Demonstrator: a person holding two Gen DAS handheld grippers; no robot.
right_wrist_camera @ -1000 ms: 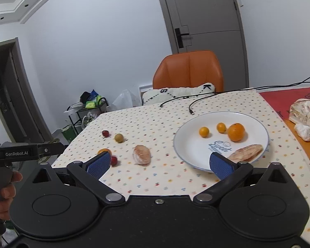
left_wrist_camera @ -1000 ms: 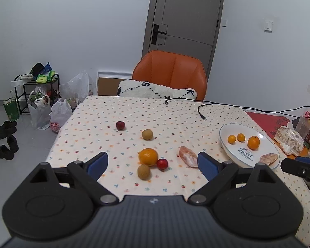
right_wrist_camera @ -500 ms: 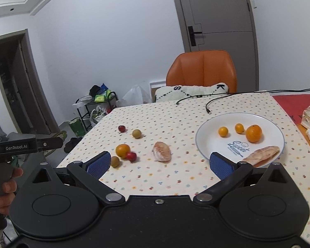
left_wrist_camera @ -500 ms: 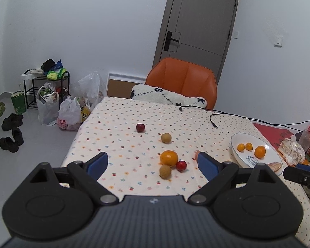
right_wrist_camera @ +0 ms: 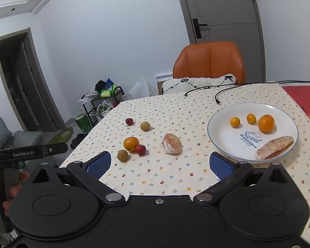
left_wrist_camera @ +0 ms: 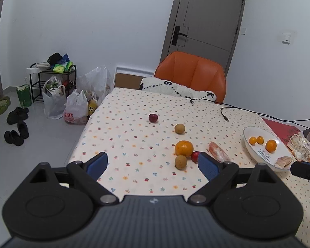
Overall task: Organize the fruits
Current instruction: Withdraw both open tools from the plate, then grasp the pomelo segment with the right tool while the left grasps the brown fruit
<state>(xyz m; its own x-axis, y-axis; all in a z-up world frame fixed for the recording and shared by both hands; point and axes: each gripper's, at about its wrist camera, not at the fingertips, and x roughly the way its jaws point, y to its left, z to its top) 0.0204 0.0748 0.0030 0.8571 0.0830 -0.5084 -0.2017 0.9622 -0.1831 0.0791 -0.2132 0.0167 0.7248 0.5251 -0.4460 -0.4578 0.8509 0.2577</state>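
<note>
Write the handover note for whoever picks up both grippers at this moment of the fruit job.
Left gripper and right gripper: both open, empty, held above the near table edge.
Done: white plate holds three oranges and a peeled segment.
Left on the tablecloth: large orange, two red fruits, two brown fruits, peeled citrus piece.

A printed cotton-like cloth [right_wrist_camera: 175,171] with small flowers covers the surface, matt and lightly creased. On it the white plate [right_wrist_camera: 223,142] looks like glazed ceramic, glossy with a thin blue rim. Left of the plate, the peeled citrus piece [right_wrist_camera: 172,144] shows a dull, fibrous pith, and the orange [right_wrist_camera: 131,143] beyond it a dimpled, faintly shiny skin. Each claw is matt black plastic with ribbed blue rubbery pads [right_wrist_camera: 99,163] and bright metal pivot pins. Behind the plate, the orange chair [right_wrist_camera: 209,62] looks like smooth leather.
</note>
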